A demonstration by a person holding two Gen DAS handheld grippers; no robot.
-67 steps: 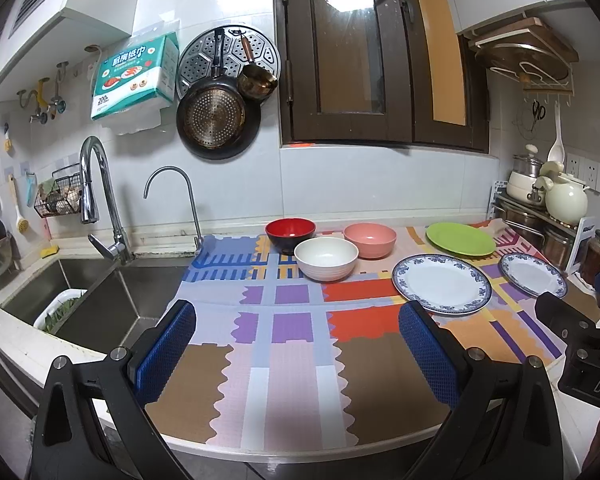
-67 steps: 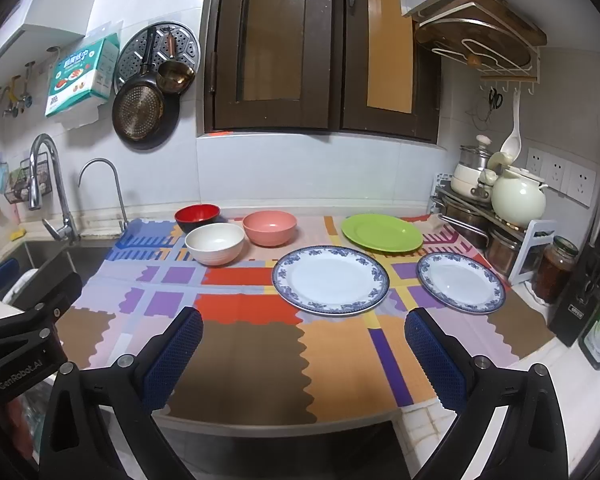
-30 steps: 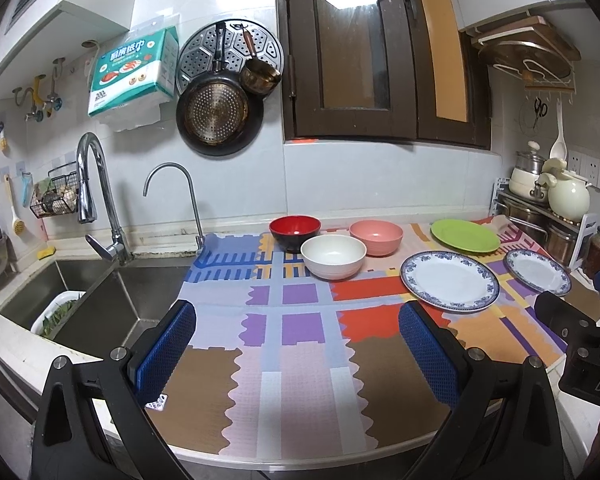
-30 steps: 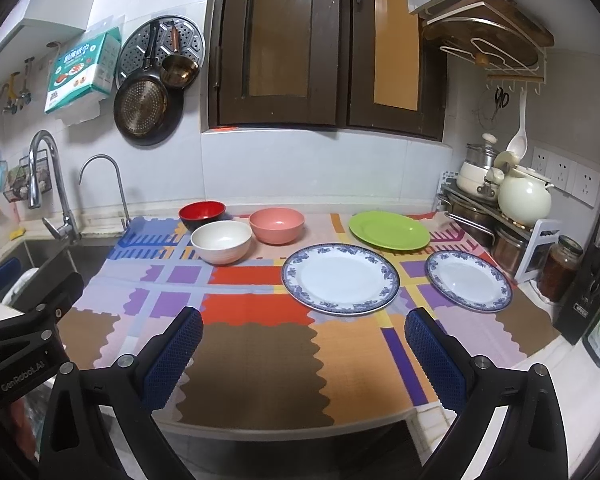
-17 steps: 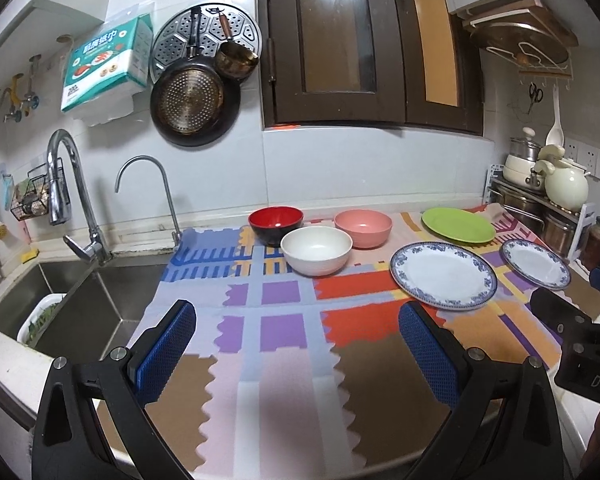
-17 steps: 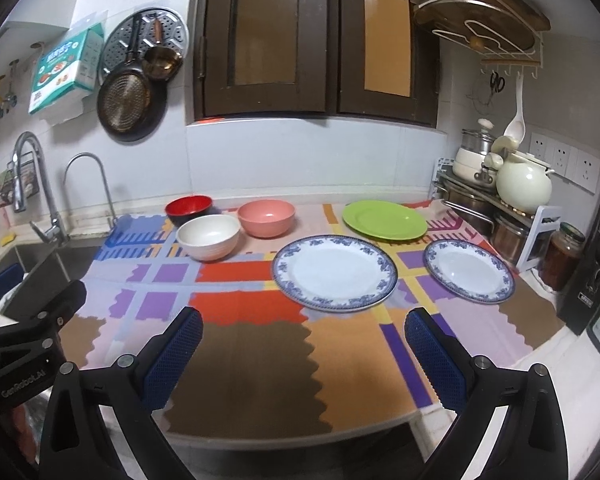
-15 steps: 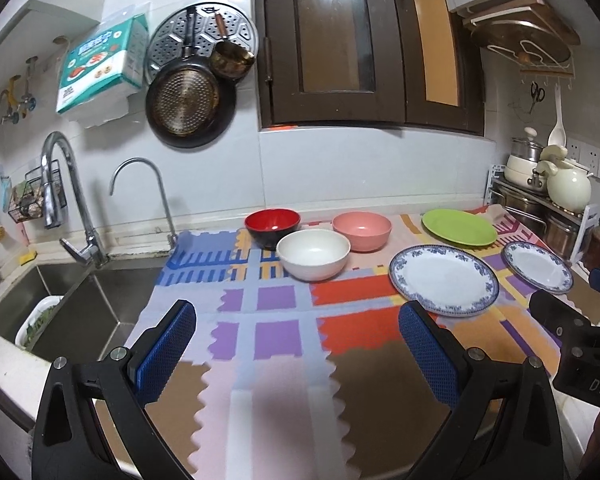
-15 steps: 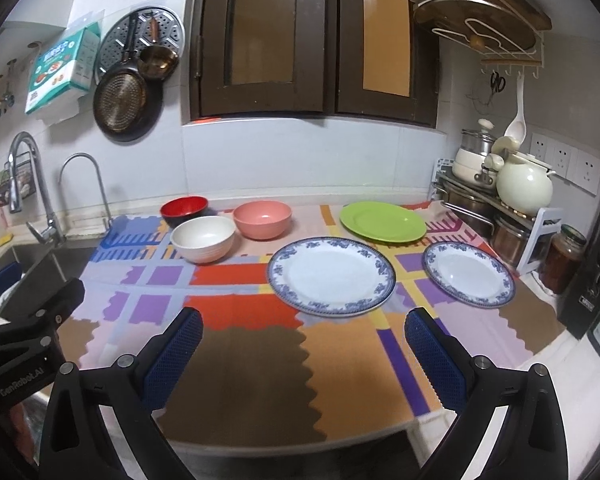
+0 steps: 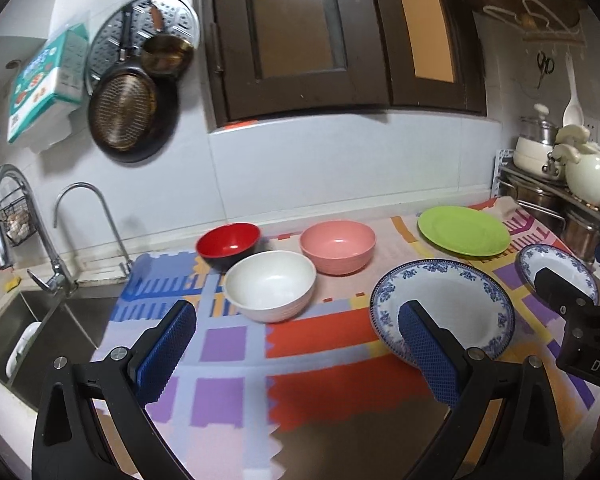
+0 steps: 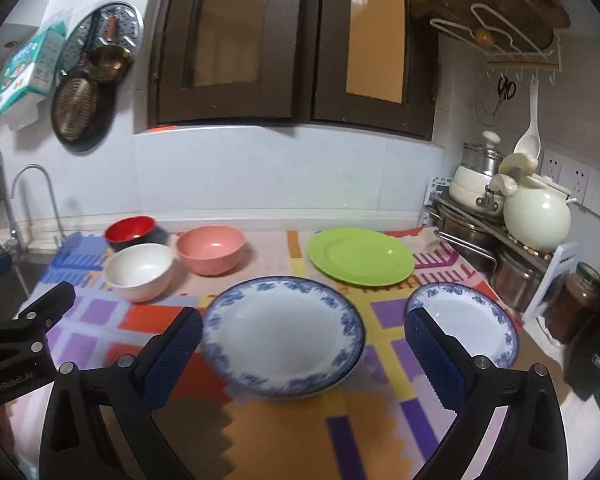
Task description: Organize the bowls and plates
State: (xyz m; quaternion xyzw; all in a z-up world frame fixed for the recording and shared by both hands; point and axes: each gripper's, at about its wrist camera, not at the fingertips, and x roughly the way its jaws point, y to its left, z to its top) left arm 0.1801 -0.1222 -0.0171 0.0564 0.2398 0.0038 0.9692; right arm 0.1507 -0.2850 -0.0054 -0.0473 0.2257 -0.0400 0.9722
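On the colourful mat stand a red bowl (image 9: 229, 243), a white bowl (image 9: 270, 285) and a pink bowl (image 9: 337, 245). To their right lie a green plate (image 9: 463, 230), a large blue-rimmed plate (image 9: 452, 304) and a small blue-rimmed plate (image 9: 556, 266). My left gripper (image 9: 296, 352) is open, hovering over the mat just short of the white bowl. In the right wrist view my right gripper (image 10: 300, 354) is open above the large blue-rimmed plate (image 10: 282, 336), with the small plate (image 10: 466, 322), green plate (image 10: 360, 256), pink bowl (image 10: 211, 248) and white bowl (image 10: 139, 270) beyond.
A sink (image 9: 32, 332) with two taps lies at the left. A rack of pots with a pale teapot (image 10: 536, 212) and a jar (image 10: 576, 300) stands at the right. Pans (image 9: 128, 112) hang on the wall, with dark window frames above.
Both grippers have moved forward and lower over the counter, so bowls and plates look larger and nearer. Both stay open; no dish has moved.
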